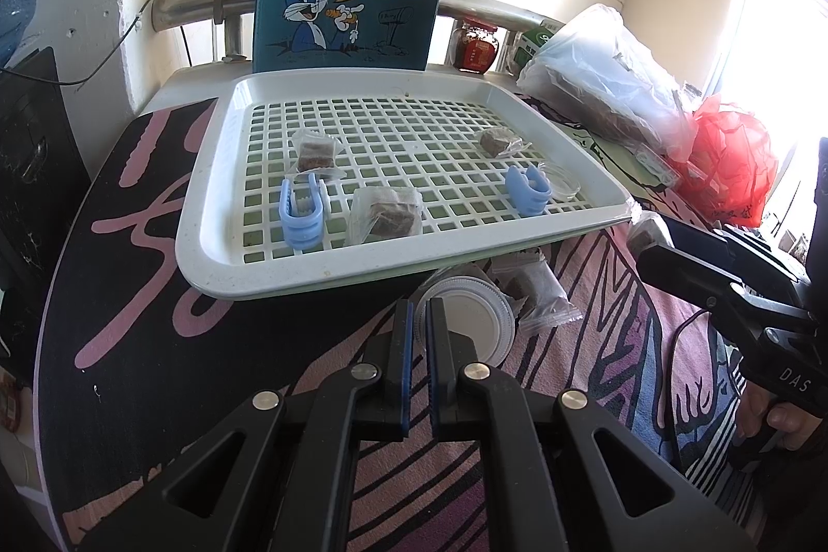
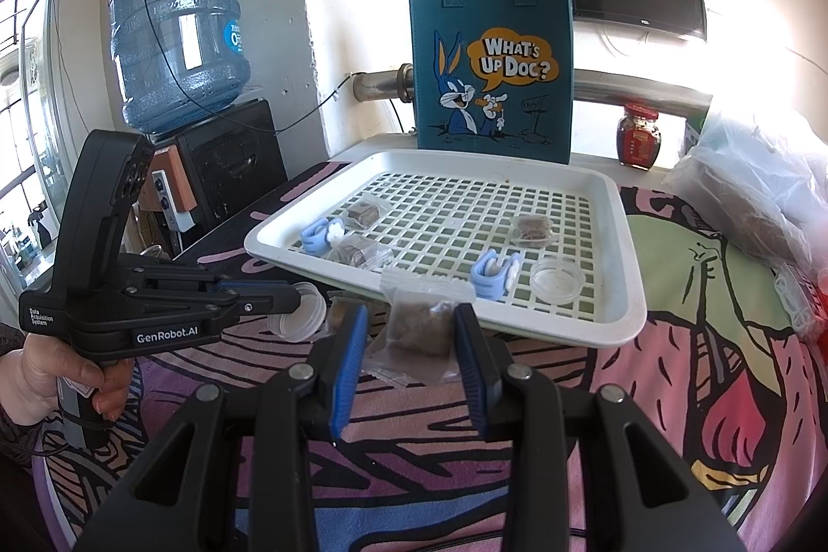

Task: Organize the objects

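Right hand-held gripper (image 2: 411,358) around crinkly clear packet (image 2: 416,327)

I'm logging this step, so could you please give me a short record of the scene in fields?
surface: patterned cloth
tray: white, slotted, holds three packets, two blue clips, one clear dish
clips: and
dish, at the tray's near right corner
bag: upright behind the tray
left gripper: shut on the rim of a lid
right gripper: shut on a packet, off the tray
loose packet: on the cloth beside the lid
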Motion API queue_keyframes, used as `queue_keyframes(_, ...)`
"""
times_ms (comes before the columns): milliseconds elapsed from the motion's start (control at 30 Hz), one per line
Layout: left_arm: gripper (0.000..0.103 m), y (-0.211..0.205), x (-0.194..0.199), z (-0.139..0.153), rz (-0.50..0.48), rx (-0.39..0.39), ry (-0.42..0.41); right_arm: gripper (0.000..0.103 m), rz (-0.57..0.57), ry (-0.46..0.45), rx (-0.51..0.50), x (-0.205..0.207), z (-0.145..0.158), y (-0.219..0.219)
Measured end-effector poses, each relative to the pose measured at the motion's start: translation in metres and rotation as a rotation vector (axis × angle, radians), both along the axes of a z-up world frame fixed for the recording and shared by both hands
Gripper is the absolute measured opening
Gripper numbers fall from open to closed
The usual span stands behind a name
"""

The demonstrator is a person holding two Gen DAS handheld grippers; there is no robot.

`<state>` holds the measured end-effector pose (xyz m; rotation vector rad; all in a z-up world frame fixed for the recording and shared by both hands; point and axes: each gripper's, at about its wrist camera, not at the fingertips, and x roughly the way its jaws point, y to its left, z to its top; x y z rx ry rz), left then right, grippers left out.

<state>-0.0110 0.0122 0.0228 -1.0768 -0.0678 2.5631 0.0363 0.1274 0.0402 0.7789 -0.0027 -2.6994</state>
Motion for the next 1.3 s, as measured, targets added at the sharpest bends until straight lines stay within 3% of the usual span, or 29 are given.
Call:
queue_keyframes(933,0.004,0.000,-0.002,-0.003,0.006,0.003,-0.013,0.034,-0.002,-0.005,-0.004,-0.001,0.000,0.000)
queue_keyframes(1133,0.004,-0.005,-0.004,-0.003,0.021,0.026,-0.025,0.034,-0.018,-0.042,-0.020,-0.008,-0.004,0.004)
queue_keyframes(1300,0.004,-0.013,-0.008,-0.004,0.030,0.069,-0.081,0.034,-0.031,-0.088,-0.031,-0.015,-0.006,0.011)
